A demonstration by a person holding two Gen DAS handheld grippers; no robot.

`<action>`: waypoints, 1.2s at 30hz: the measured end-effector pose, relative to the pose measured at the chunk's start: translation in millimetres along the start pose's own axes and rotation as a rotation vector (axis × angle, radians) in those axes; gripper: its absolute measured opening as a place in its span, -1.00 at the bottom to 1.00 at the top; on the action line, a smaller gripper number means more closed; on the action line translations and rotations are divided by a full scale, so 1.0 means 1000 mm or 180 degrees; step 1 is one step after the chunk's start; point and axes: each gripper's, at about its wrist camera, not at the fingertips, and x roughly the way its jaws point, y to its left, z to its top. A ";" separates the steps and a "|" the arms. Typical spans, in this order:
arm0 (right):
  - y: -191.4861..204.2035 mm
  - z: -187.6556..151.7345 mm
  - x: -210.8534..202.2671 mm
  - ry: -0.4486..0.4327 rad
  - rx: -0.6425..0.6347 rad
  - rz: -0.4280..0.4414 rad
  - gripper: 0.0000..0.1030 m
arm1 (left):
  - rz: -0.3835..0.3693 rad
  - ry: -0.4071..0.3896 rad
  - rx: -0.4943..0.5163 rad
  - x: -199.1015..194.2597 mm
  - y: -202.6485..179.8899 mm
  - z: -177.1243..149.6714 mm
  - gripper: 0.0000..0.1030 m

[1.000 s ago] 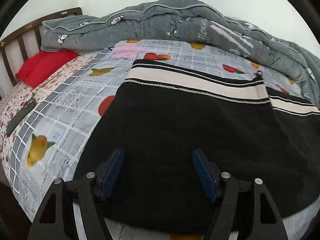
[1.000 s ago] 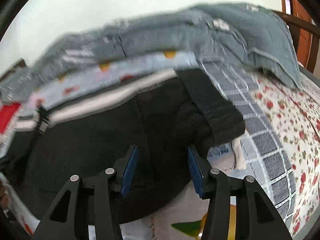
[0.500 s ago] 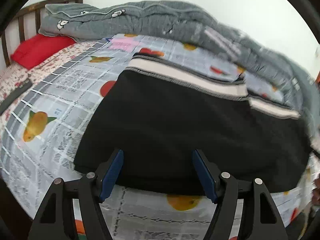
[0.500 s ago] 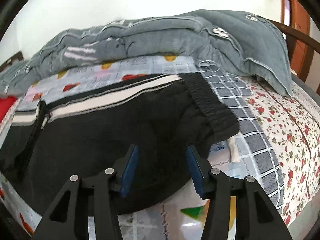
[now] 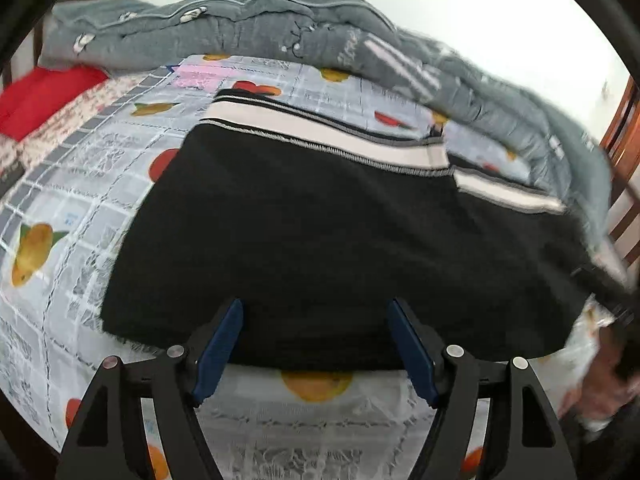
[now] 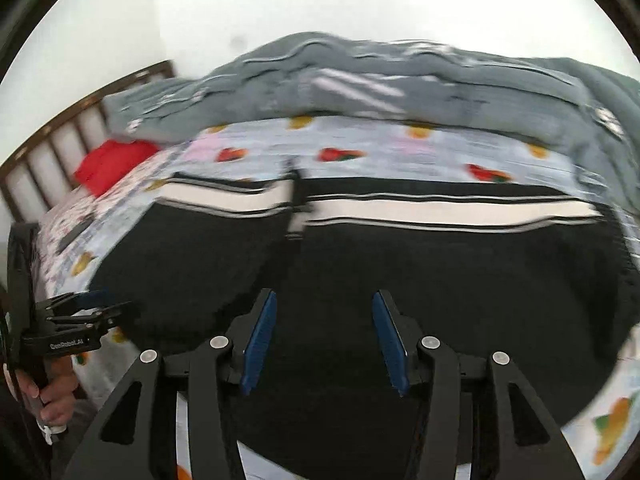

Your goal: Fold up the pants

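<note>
The black pants [image 5: 320, 220] with a cream side stripe [image 5: 320, 132] lie flat across the fruit-print bed sheet [image 5: 60, 208]. My left gripper [image 5: 316, 306] hovers over their near edge; its jaws are opening and nothing is pinched between the blue pads [image 5: 220, 340]. In the right wrist view, blurred by motion, my right gripper [image 6: 325, 296] stands open above the middle of the pants [image 6: 460, 280], gripping nothing. The left gripper [image 6: 80, 312] shows at that view's left edge, held by a hand [image 6: 54, 396].
A grey quilt [image 5: 280, 32] is piled along the far side of the bed. A red pillow [image 5: 44, 96] lies by the slatted headboard [image 6: 52, 152] on the left. Wooden rails [image 5: 624, 152] stand at the right. A dark flat object [image 6: 74, 232] rests on the sheet.
The right gripper has swept left along the pants, from the waistband end to their middle. The left gripper has drawn back to the near edge and turned right.
</note>
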 end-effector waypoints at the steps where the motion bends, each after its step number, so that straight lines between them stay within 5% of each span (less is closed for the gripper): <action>1: 0.010 -0.002 0.004 -0.0003 -0.0029 0.0092 -0.04 | -0.0024 -0.0051 -0.0043 -0.006 0.005 0.000 0.41; 5: 0.038 -0.016 0.031 0.0243 -0.0157 0.0163 -0.04 | 0.0154 -0.0389 -0.0176 -0.028 0.028 0.003 0.43; 11: 0.050 -0.025 0.030 0.0341 -0.0300 0.0129 -0.04 | 0.0186 -0.0368 -0.0457 -0.019 0.072 0.006 0.43; 15: 0.028 -0.013 0.008 0.0197 -0.0208 0.0153 -0.04 | 0.0102 -0.0370 -0.0657 -0.012 0.092 -0.001 0.43; 23: -0.042 -0.015 -0.023 -0.0045 -0.0128 -0.0665 -0.04 | -0.0575 -0.0393 -0.1107 0.017 0.117 0.011 0.43; 30: -0.094 -0.023 -0.003 0.0256 0.0392 -0.0840 -0.04 | -0.0506 -0.0261 -0.0953 0.024 0.102 0.013 0.39; 36: -0.101 -0.030 -0.002 0.0181 0.0336 -0.0846 -0.04 | -0.0587 -0.0203 -0.0970 0.008 0.097 -0.009 0.39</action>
